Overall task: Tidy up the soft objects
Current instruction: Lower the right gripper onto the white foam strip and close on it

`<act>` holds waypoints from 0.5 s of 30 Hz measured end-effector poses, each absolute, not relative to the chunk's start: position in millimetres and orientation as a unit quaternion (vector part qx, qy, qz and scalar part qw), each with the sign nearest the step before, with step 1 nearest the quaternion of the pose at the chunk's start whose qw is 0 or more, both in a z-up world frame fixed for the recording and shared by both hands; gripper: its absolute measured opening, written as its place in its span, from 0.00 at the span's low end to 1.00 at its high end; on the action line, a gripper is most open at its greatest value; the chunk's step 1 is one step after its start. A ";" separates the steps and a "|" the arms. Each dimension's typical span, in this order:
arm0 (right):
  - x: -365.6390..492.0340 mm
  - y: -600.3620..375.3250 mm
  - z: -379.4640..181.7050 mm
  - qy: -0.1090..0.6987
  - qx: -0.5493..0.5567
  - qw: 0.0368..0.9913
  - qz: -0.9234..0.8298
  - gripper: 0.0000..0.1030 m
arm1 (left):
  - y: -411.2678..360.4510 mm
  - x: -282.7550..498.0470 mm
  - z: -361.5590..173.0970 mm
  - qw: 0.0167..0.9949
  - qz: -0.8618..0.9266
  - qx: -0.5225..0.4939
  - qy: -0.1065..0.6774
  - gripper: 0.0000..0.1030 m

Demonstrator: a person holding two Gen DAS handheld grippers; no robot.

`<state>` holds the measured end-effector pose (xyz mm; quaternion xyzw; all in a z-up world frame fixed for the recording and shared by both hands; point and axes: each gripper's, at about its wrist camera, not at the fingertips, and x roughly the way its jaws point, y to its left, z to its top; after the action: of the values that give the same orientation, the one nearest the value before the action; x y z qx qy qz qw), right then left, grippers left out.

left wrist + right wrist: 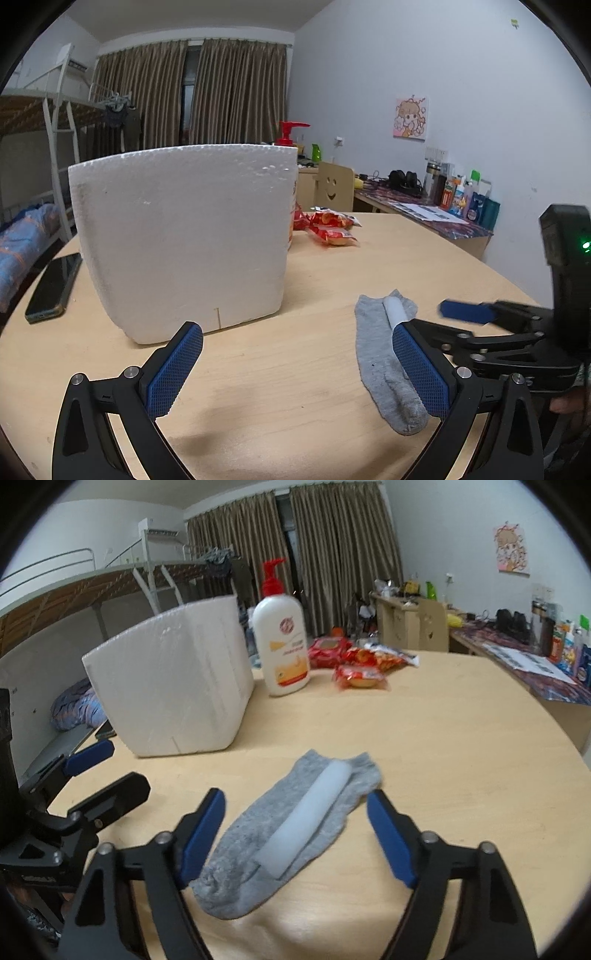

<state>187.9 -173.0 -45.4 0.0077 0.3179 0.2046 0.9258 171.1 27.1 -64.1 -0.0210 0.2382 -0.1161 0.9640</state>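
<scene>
A grey sock (258, 849) lies flat on the round wooden table (443, 757), with a white foam strip (310, 819) lying along it. My right gripper (295, 838) is open and empty, its blue pads on either side of the sock just above it. In the left wrist view the sock (380, 362) lies by my right-hand finger. My left gripper (295, 369) is open and empty over bare table. The right gripper (436, 317) shows there at the right. The left gripper (110, 771) shows at the left edge of the right wrist view.
A white foam box (184, 236) stands on the table's left part, with a phone (55, 284) beside it. A lotion pump bottle (282, 638) and red snack packets (362, 664) lie behind. A desk with bottles (465, 199) stands at the right wall.
</scene>
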 end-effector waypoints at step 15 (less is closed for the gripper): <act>206.9 -154.0 -61.4 0.369 -0.005 0.910 0.187 0.43 | 39.8 169.3 -64.5 0.961 -0.129 -0.055 0.238 1.00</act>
<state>206.9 -154.0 -61.4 -0.0047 0.3690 0.1870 0.9104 169.3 39.8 -64.5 -0.0546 0.2377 -0.1295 0.9611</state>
